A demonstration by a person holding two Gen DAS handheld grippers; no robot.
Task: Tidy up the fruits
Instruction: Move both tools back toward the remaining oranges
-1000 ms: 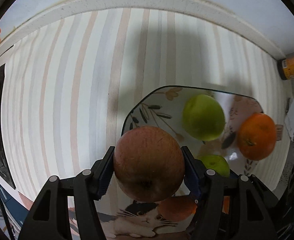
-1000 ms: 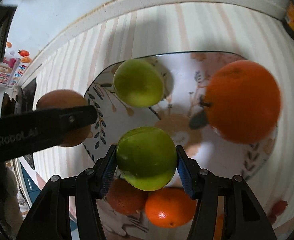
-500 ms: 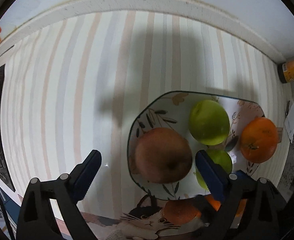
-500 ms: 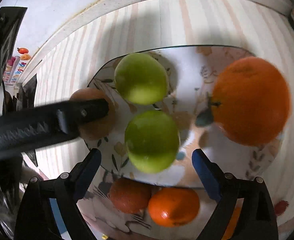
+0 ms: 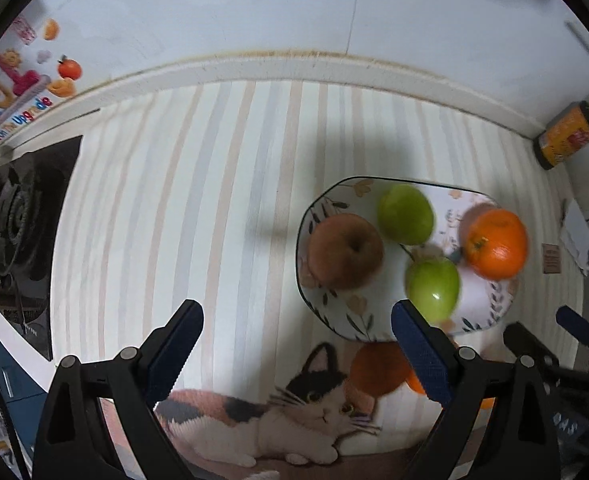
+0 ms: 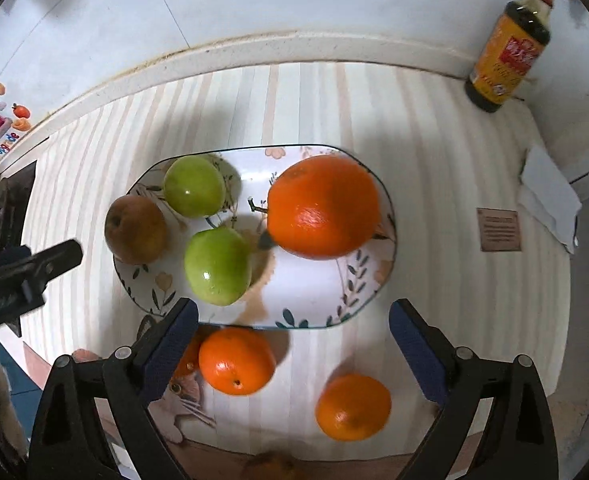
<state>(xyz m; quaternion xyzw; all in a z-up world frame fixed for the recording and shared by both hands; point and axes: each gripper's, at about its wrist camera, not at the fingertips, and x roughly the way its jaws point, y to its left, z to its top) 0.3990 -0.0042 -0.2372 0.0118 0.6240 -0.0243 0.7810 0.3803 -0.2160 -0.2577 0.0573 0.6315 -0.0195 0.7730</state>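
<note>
A floral plate [image 6: 314, 312] holds a brown apple [image 6: 136, 229], two green apples [image 6: 193, 186] [image 6: 217, 266] and a large orange [image 6: 322, 206]. The left wrist view shows the plate [image 5: 334, 320], brown apple [image 5: 344, 251], green apples [image 5: 405, 214] [image 5: 433, 290] and orange [image 5: 496, 243]. Two oranges [image 6: 236, 361] [image 6: 352, 406] lie on the mat in front of the plate. My left gripper [image 5: 296, 344] is open and empty, left of the plate. My right gripper [image 6: 292, 340] is open and empty, above the plate's near edge.
A striped mat with a cat picture [image 5: 278, 420] covers the counter. A sauce bottle [image 6: 508, 44] stands at the back right by the wall. A stove [image 5: 18, 216] is at the left. A folded cloth [image 6: 550, 196] lies at the right.
Both grippers opened and let go: the brown apple and a green apple now rest on the plate. Both grippers pulled back and up from the plate.
</note>
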